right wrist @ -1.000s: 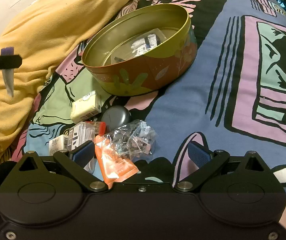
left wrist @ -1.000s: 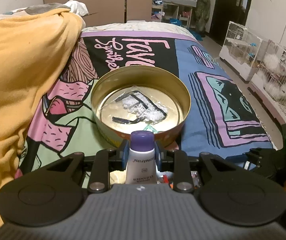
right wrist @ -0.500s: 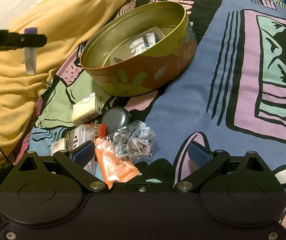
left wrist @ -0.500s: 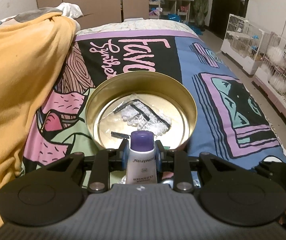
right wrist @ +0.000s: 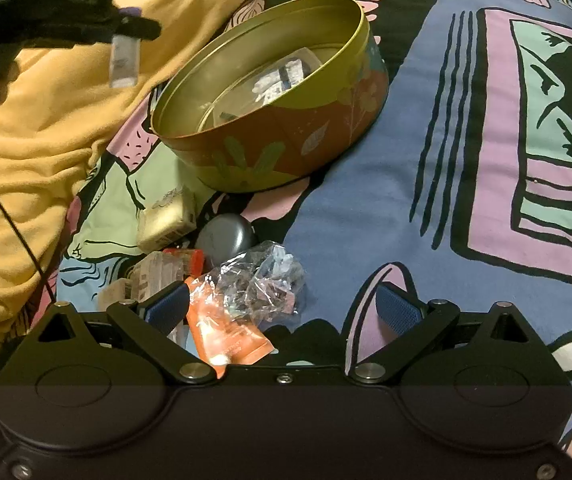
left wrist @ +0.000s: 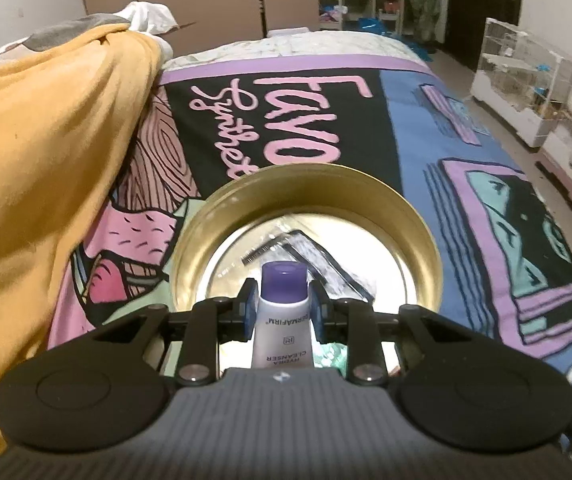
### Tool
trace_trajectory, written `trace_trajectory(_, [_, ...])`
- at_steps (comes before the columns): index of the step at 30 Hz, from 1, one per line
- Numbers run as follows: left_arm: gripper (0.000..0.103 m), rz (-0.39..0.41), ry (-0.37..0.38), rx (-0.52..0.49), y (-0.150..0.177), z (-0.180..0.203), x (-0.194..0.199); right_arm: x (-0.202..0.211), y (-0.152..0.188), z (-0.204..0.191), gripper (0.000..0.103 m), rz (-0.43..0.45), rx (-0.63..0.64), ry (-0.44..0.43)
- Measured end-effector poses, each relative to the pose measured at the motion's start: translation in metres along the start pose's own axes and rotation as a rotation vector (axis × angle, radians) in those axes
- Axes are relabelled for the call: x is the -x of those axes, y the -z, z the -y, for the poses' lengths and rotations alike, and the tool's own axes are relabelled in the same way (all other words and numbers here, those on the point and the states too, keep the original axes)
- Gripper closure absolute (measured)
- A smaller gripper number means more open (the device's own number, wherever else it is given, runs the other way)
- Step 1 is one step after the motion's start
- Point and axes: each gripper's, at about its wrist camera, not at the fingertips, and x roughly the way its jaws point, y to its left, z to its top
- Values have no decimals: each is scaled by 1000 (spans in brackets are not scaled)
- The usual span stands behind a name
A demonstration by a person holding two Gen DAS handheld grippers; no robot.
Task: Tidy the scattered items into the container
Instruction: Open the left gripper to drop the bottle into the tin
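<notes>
My left gripper pinches the tube just under its cap. It's small, light, a bit squishy. My right gripper is spread, empty.

White purple-capped cleanser tube: lower end hidden behind gripper body. Clear plastic packet in round gold tin: contents blurred, unreadable.

Printed bedspread lying beneath my jaws, round tin sitting ahead, yellow blanket bunching leftward, small clutter resting just before my right jaws
</notes>
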Motion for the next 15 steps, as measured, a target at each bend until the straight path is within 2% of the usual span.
trace_trajectory(2, [72, 7, -17, 14, -5, 0, -9, -1, 0, 1, 3, -2, -5, 0])
trace_trajectory(4, [61, 12, -17, 44, -9, -4, -17, -2, 0, 2, 3, -4, -10, 3])
trace_trajectory(5, [41, 24, -9, 49, -11, -6, -20, -2, 0, 2, 3, -4, -11, 2])
trace_trajectory(6, [14, 30, -18, 51, -13, -7, -23, -2, 0, 2, 3, -3, -12, 2])
trace_trajectory(7, [2, 39, -39, 49, -14, -8, -25, -2, 0, 2, 3, -2, -12, 3])
trace_trajectory(10, [0, 75, -66, 52, -9, -12, -19, -2, 1, 2, 3, 1, -10, 3])
trace_trajectory(15, [0, 58, -13, 95, 3, -25, -3, 0, 1, 2, 3, 11, -6, -8])
